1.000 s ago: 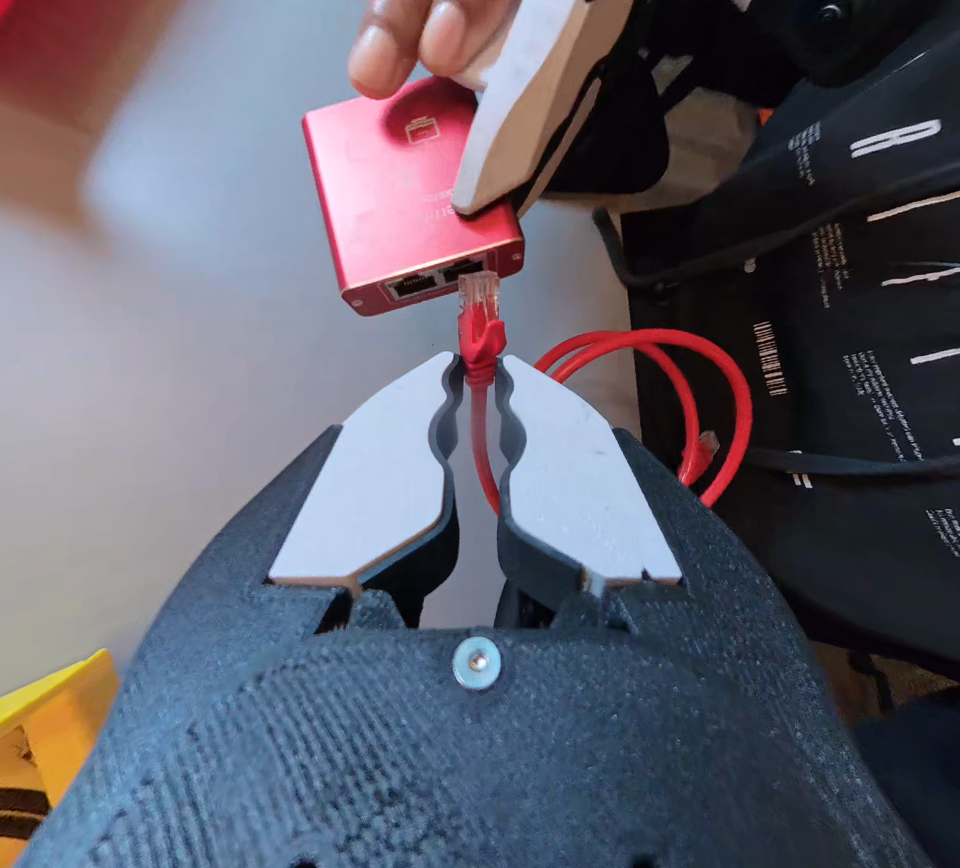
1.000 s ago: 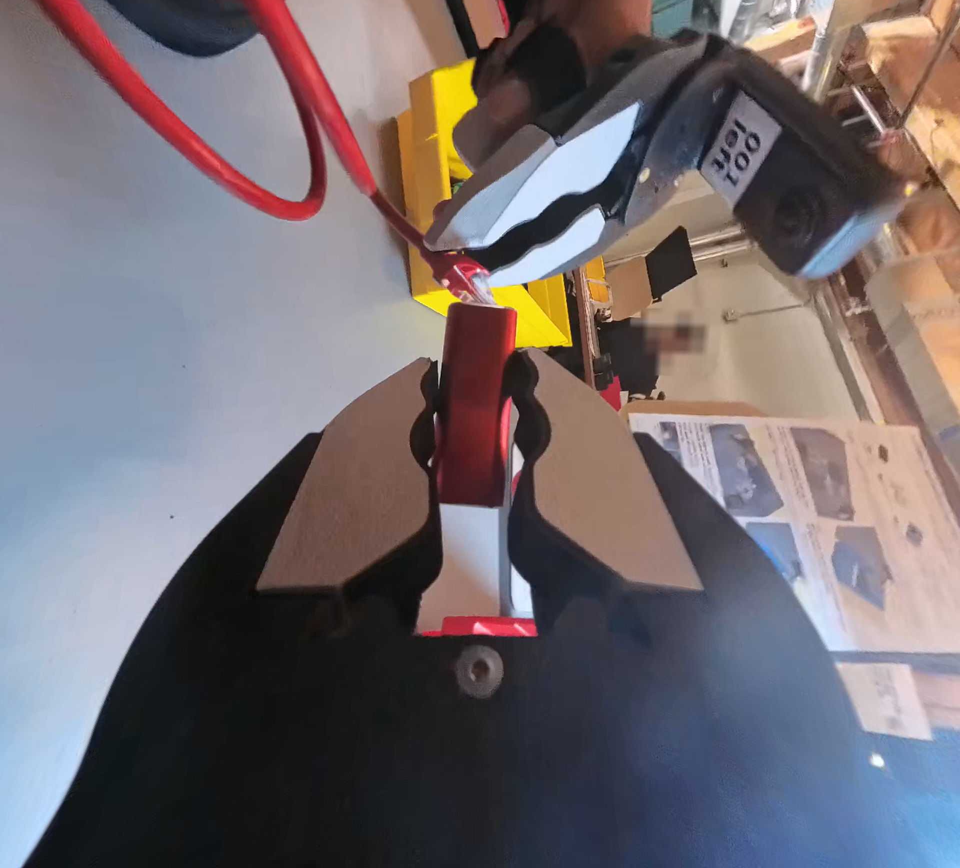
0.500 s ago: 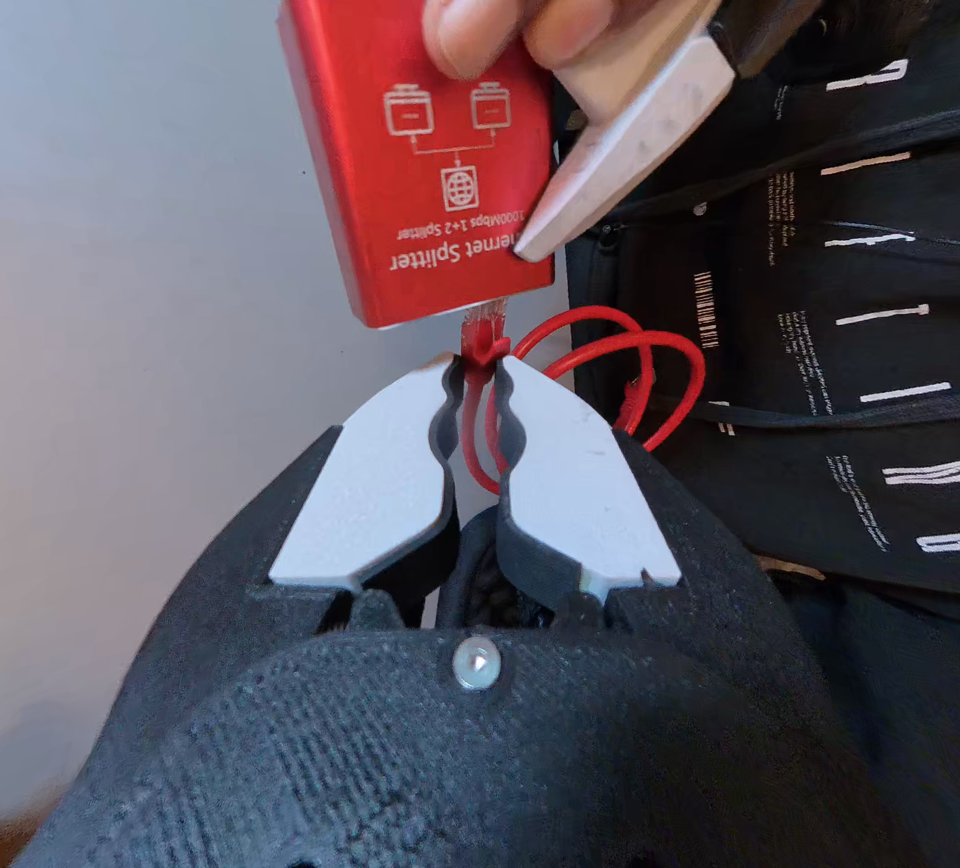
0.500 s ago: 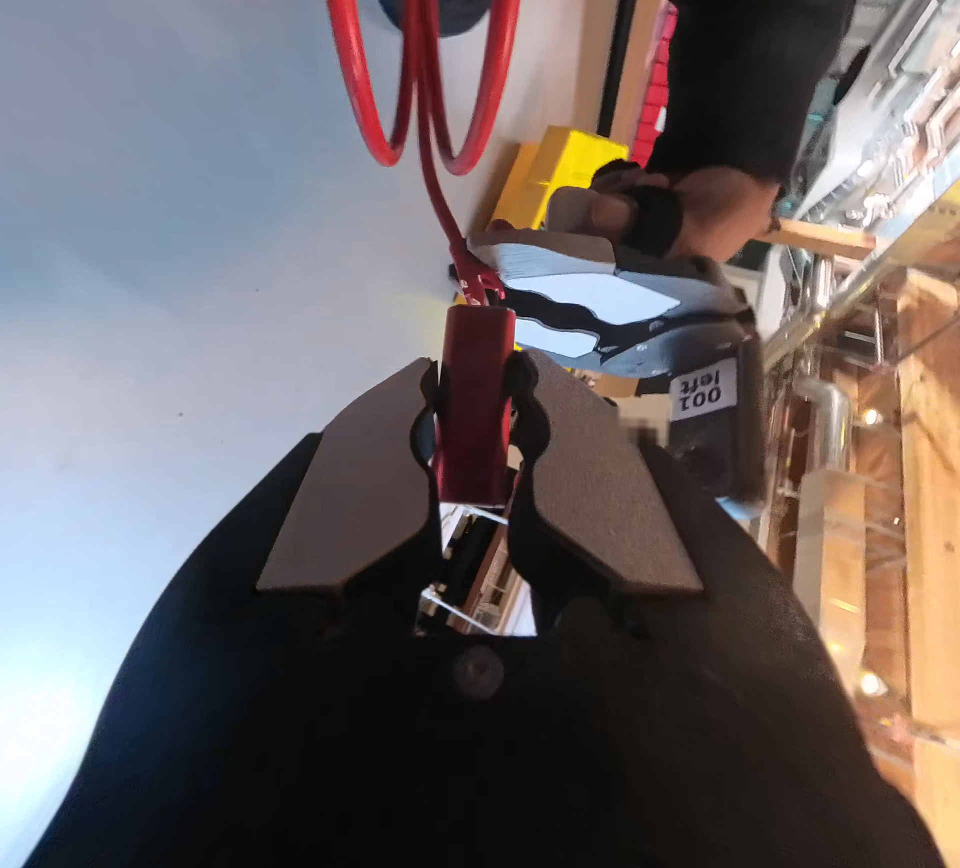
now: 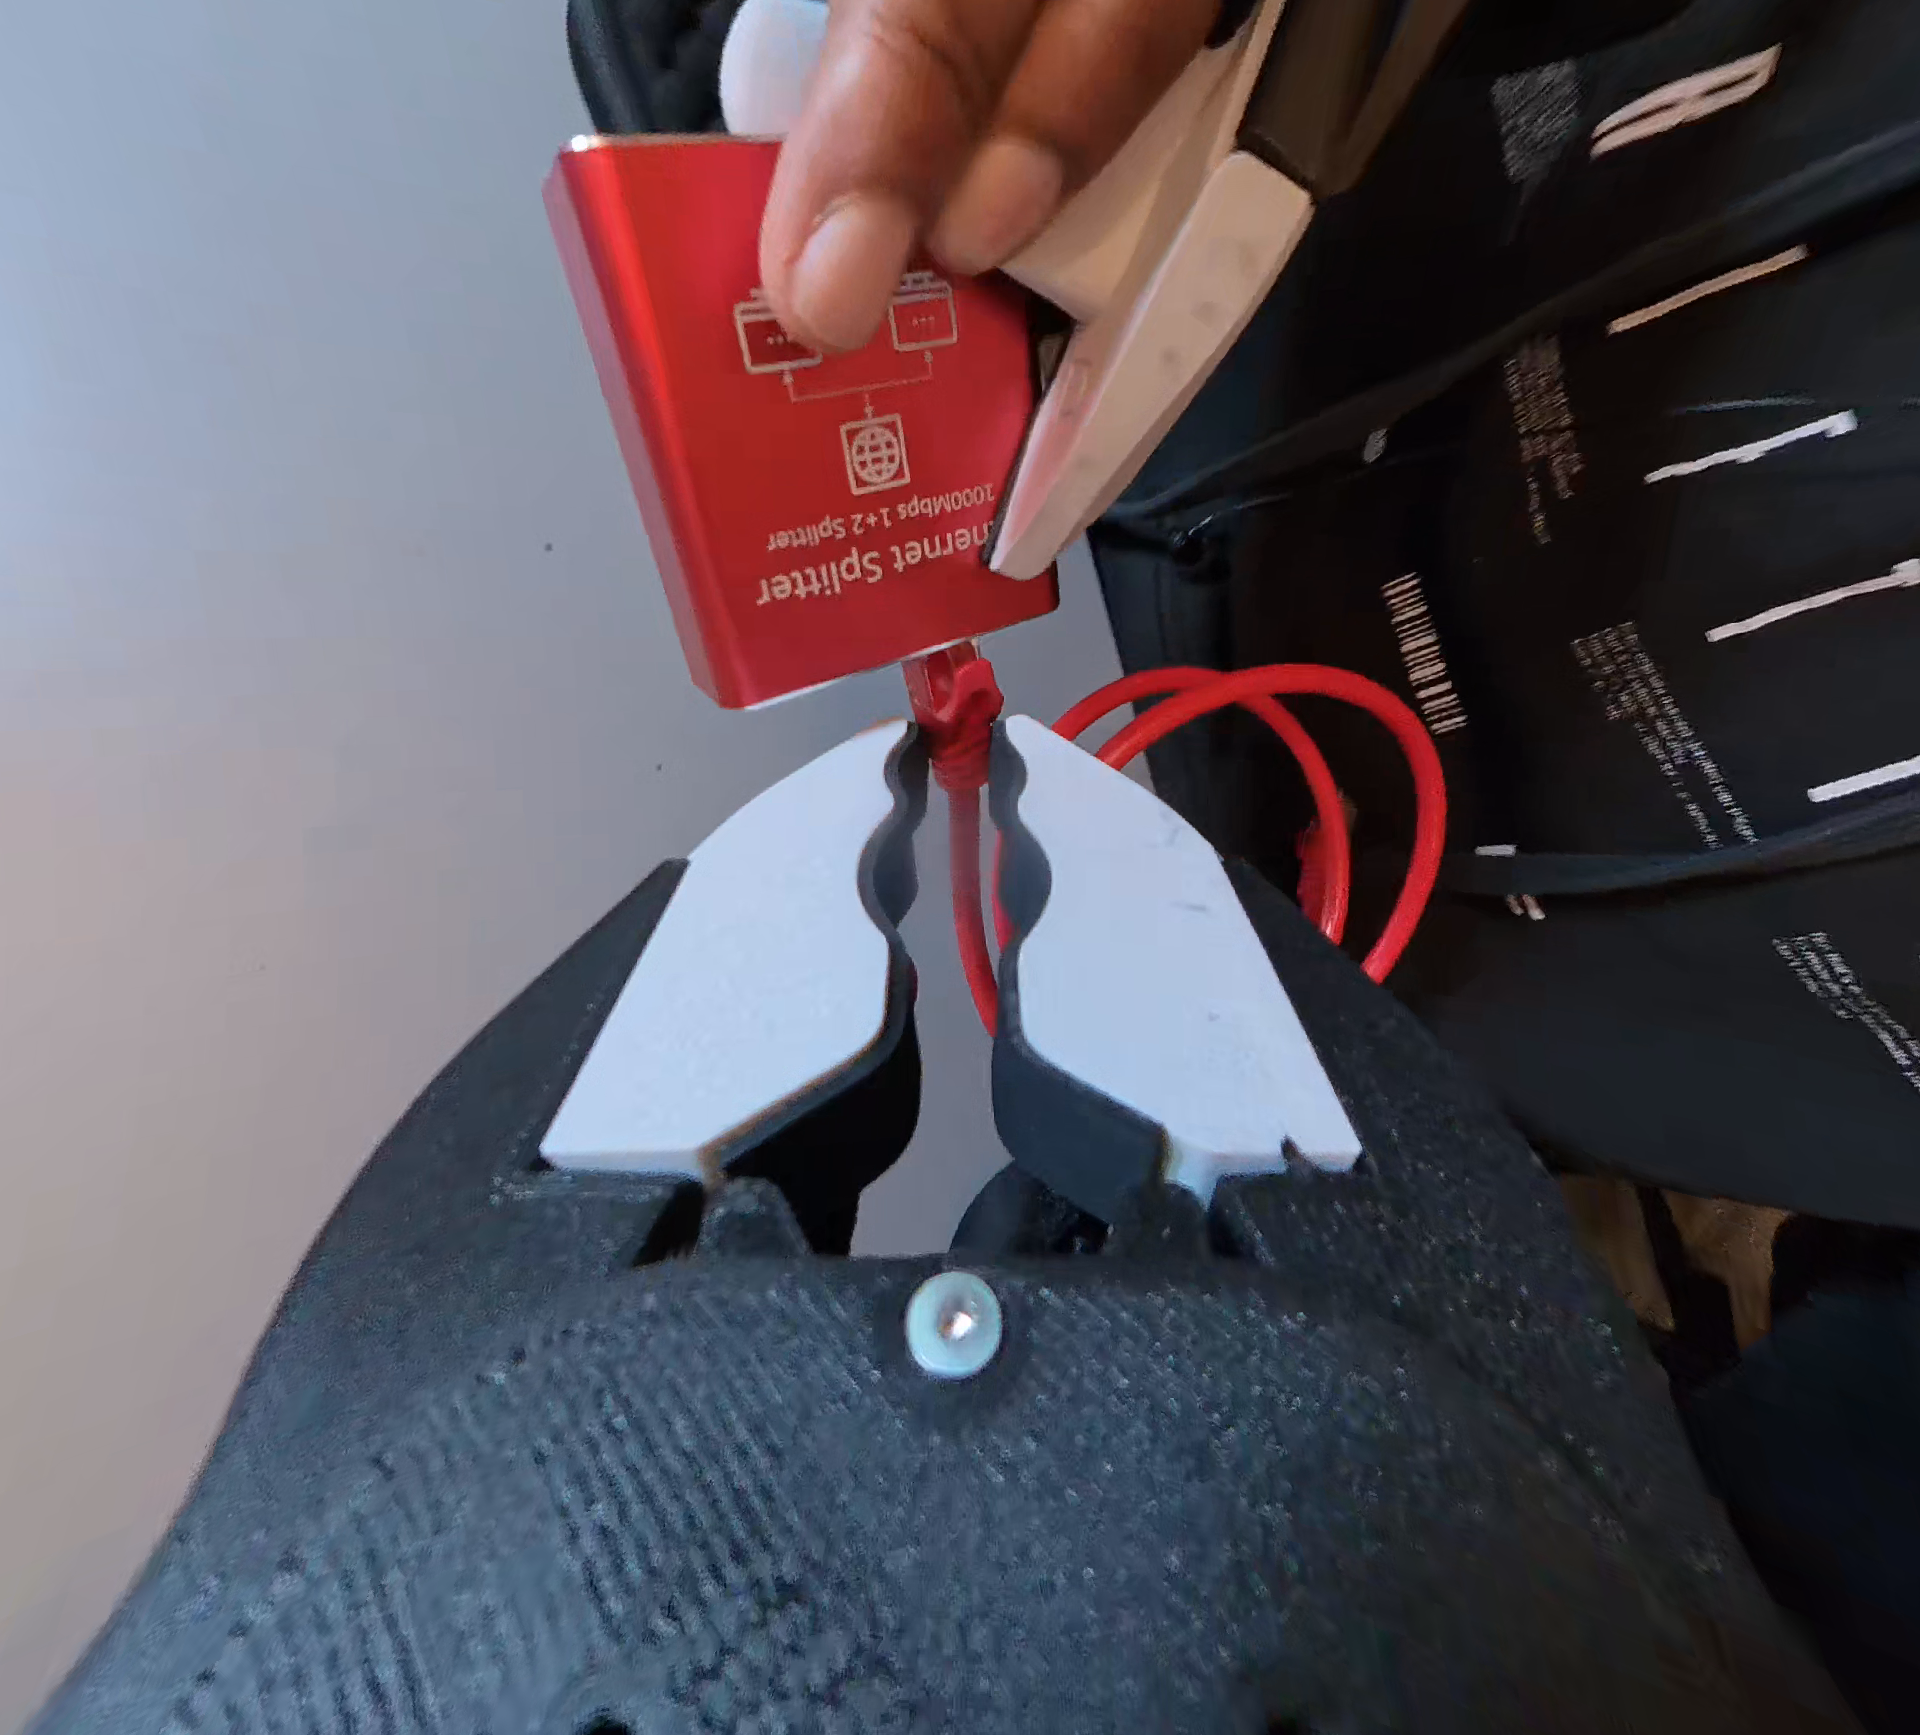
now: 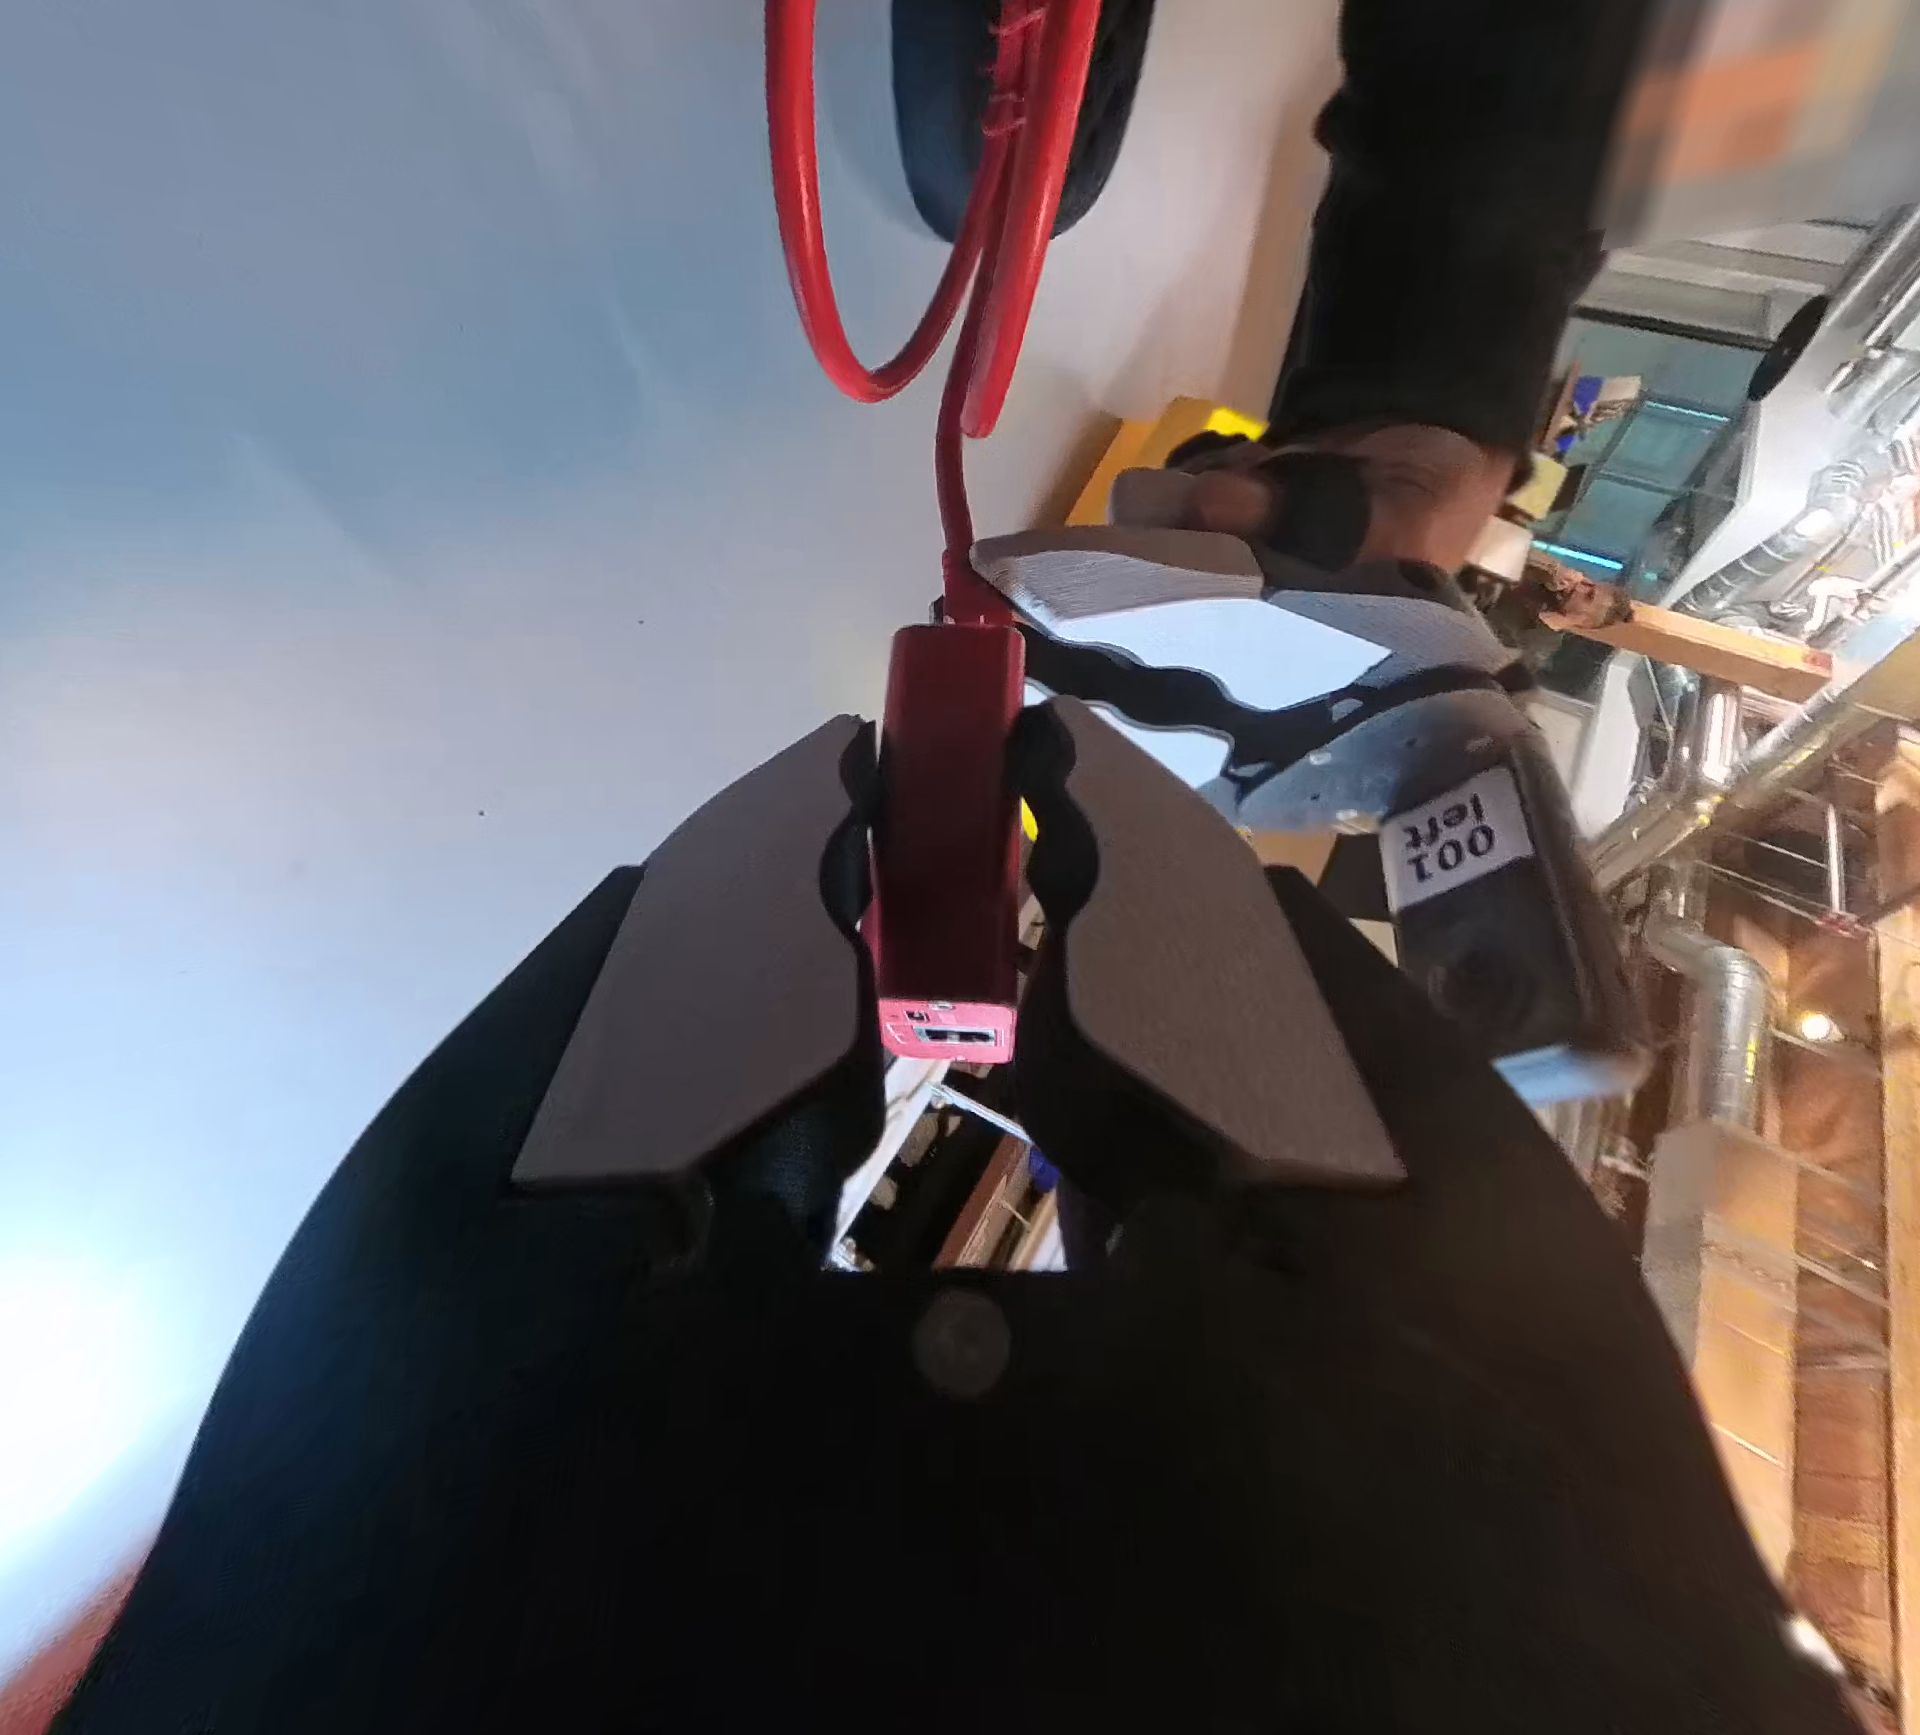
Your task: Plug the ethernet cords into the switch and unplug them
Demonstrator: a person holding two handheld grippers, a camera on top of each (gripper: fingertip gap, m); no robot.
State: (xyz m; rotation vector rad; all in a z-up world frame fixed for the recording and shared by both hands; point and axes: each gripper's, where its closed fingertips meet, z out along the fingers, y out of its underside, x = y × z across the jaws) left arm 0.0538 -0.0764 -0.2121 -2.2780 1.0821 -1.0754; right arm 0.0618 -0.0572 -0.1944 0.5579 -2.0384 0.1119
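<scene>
Left tongs (image 5: 954,735) pinching red cord (image 5: 966,864) at plug boot (image 5: 951,698), plug in switch (image 5: 800,449), seating unclear. Right tongs (image 6: 943,729) clamping switch edgewise above counter (image 5: 260,438). We'd push straight along port axis, no twisting, and hold switch steady till latch clicks.

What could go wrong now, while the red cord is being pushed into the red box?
1. The left tool pinches only the boot behind the plug, so it may slip or bend the cord when pushed harder.
2. The right tool grips the box by its thin sides; a fingertip also rests on it. A push may tilt the box.
3. The loose loop could snag.
</scene>
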